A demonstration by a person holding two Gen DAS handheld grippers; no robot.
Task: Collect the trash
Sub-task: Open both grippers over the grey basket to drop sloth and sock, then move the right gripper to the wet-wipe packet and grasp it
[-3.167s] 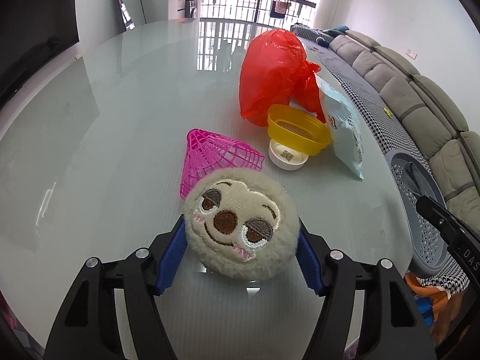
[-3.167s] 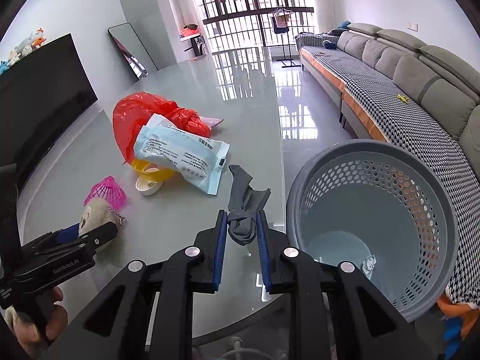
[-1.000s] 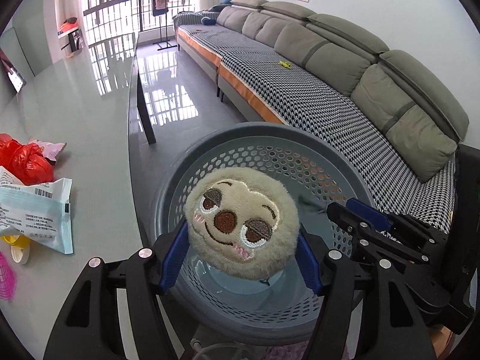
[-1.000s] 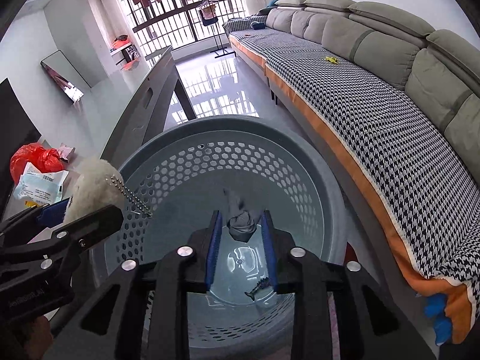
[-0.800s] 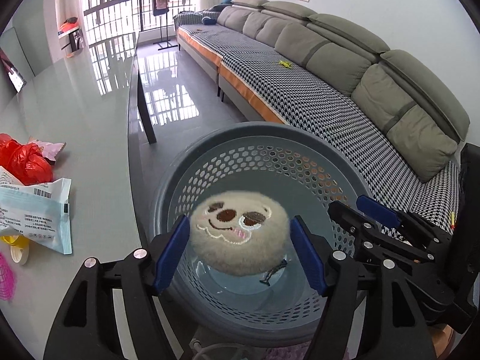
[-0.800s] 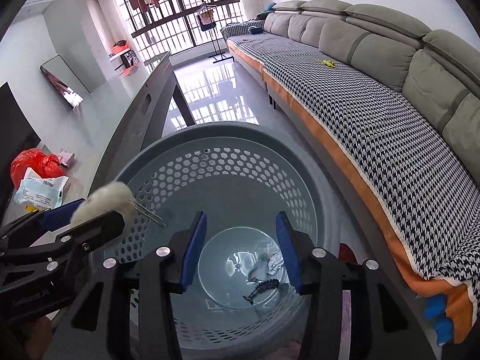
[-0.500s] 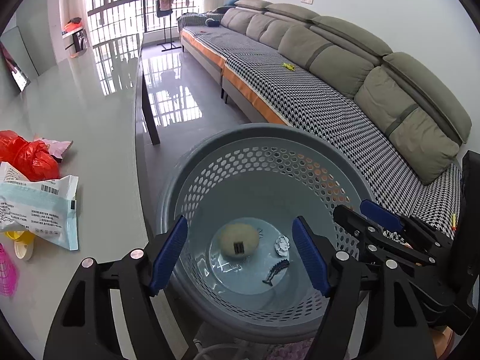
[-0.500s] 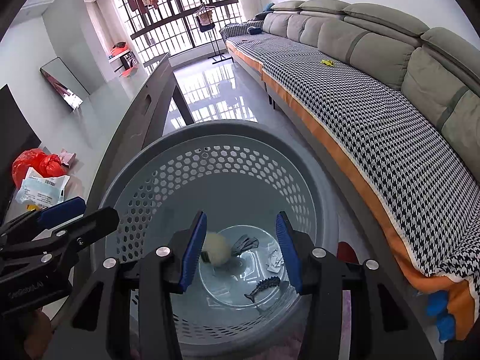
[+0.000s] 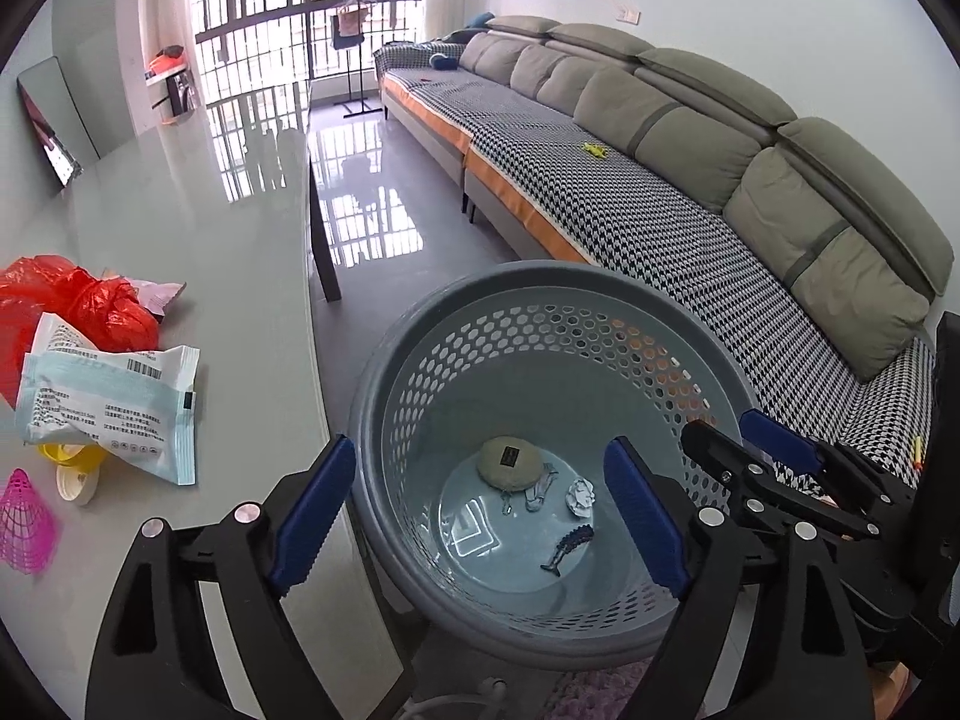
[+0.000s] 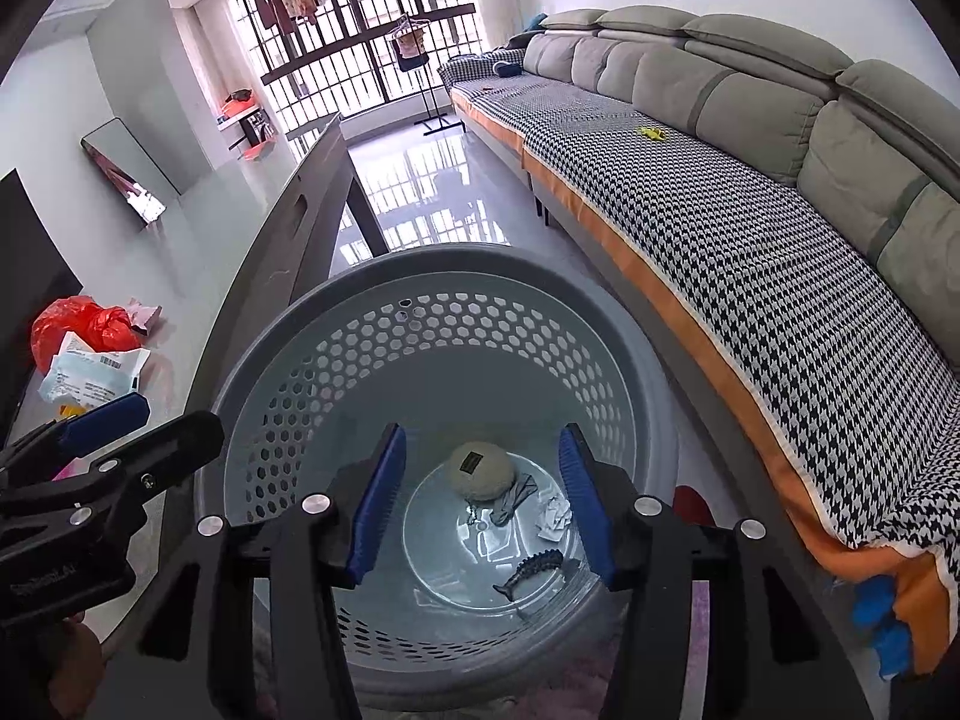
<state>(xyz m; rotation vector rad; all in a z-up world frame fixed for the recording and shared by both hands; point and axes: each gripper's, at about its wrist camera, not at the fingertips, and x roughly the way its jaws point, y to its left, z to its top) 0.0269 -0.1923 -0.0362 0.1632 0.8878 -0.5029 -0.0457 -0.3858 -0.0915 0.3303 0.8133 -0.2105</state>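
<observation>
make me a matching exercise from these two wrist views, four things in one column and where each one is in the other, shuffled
Things:
1. plush toy
2. red plastic bag
3. pink mesh cone
4. small yellow object

Places:
A. on the checked sofa cover
B. at the table's near left edge, beside the yellow cup
C. bottom of the grey basket, face down
D. on the table behind the white-and-blue packet

Pairs: 1-C, 2-D, 3-B, 4-A

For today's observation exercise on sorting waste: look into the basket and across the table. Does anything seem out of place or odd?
Yes. A round plush toy lies face down at the bottom of the grey basket, beside a grey sock, crumpled paper and a dark hair clip. A soft toy and a sock look odd among trash.
</observation>
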